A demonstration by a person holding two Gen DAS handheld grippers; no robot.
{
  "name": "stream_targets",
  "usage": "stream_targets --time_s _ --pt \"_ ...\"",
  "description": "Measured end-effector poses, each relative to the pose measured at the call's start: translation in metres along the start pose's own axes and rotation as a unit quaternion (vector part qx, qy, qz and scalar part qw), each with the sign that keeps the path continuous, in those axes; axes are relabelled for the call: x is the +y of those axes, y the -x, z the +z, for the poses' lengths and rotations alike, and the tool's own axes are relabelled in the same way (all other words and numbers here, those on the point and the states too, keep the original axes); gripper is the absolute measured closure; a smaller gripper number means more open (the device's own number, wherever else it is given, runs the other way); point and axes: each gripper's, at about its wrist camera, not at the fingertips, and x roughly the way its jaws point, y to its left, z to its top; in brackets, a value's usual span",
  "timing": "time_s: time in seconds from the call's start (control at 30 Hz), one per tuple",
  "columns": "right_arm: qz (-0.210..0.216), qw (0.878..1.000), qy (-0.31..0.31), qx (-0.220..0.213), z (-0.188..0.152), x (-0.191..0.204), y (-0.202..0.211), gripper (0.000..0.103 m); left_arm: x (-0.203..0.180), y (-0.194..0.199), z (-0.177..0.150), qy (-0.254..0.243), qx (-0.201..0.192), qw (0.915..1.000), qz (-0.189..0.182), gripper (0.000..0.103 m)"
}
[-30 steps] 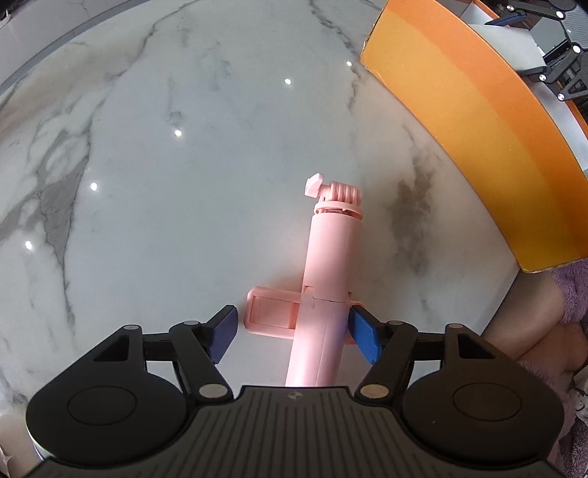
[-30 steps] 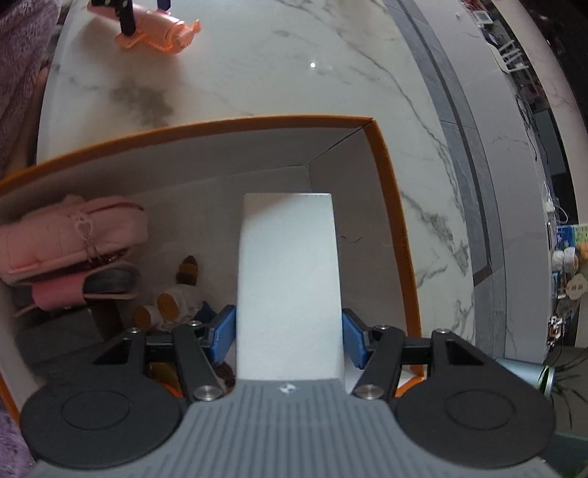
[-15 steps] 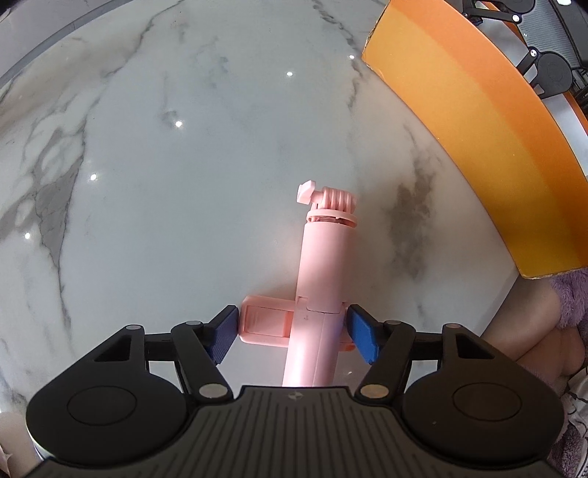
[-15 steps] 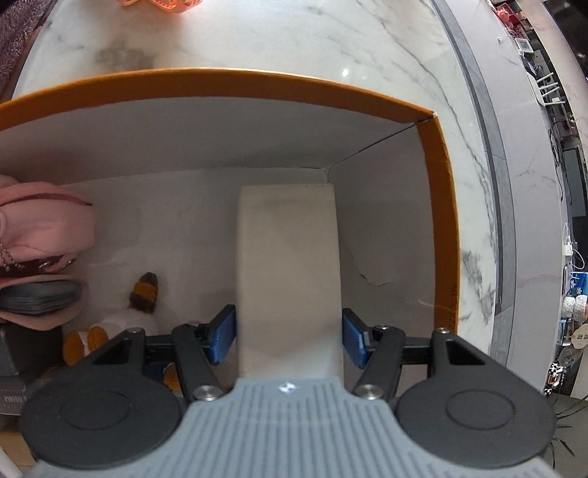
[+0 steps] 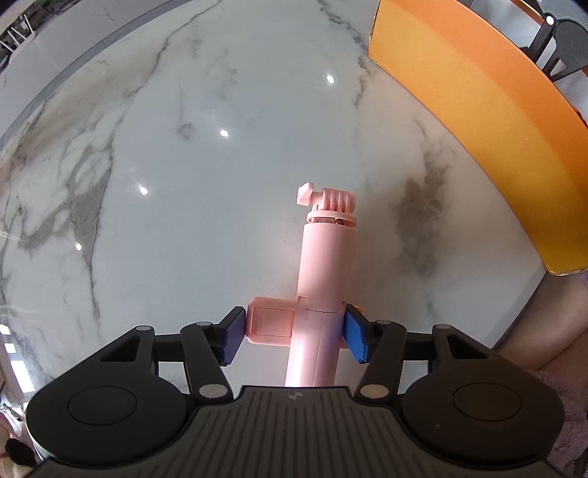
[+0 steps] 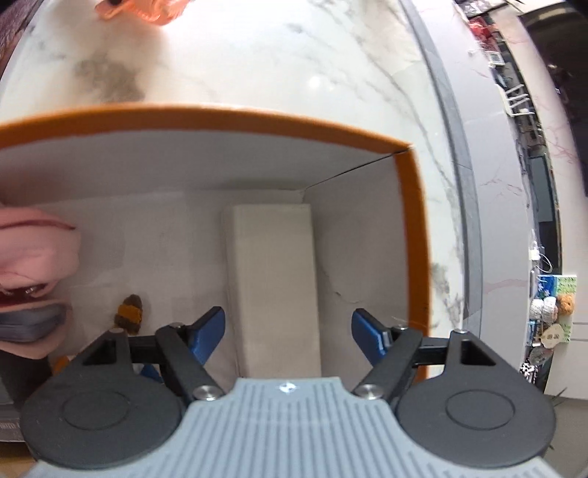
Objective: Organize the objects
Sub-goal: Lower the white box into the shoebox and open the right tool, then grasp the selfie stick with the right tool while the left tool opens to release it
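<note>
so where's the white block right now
In the right wrist view, the white block sits inside the orange box, near its far right corner, between the open right gripper.

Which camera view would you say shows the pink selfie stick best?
The left wrist view: the pink selfie stick fills its centre, held in the left gripper. The right wrist view shows only a blurred scrap at its top edge.

Left of you: bare marble table (image 5: 191,154) ahead and to the left | orange box wall (image 5: 477,121) blocks the right | inside box (image 6: 411,228): white block (image 6: 272,286) fills the far right corner, pink pouch (image 6: 33,250) crowds the left, open floor between them.
</note>
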Motion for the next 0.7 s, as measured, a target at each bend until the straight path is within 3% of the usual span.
stream_targets --time_s 0.17,0.3,0.37,0.47,0.6,0.7 --pt "-0.022 0.995 -0.093 -0.036 -0.003 -0.007 0.034 0.026 -0.006 0.012 -0.011 0.027 -0.035 0.999 0.002 0.038" --pt "-0.02 0.978 -0.19 -0.082 -0.006 -0.005 0.066 0.031 -0.007 0.027 -0.017 0.062 -0.071 0.9956 0.0 0.039" --pt "0.006 0.959 -0.257 -0.115 -0.004 0.002 0.083 0.036 -0.01 0.038 -0.016 0.081 -0.089 0.9927 -0.006 0.039" --pt "0.075 0.922 -0.341 -0.166 0.002 0.008 0.097 0.05 -0.019 0.057 -0.014 0.099 -0.122 0.9874 -0.019 0.039" --pt "0.152 0.888 -0.383 -0.205 0.015 0.034 0.105 0.072 -0.036 0.08 -0.012 0.112 -0.166 0.9791 -0.038 0.039" --pt "0.185 0.868 -0.398 -0.231 0.029 0.051 0.103 0.074 -0.052 0.096 -0.012 0.111 -0.193 0.9733 -0.055 0.039"
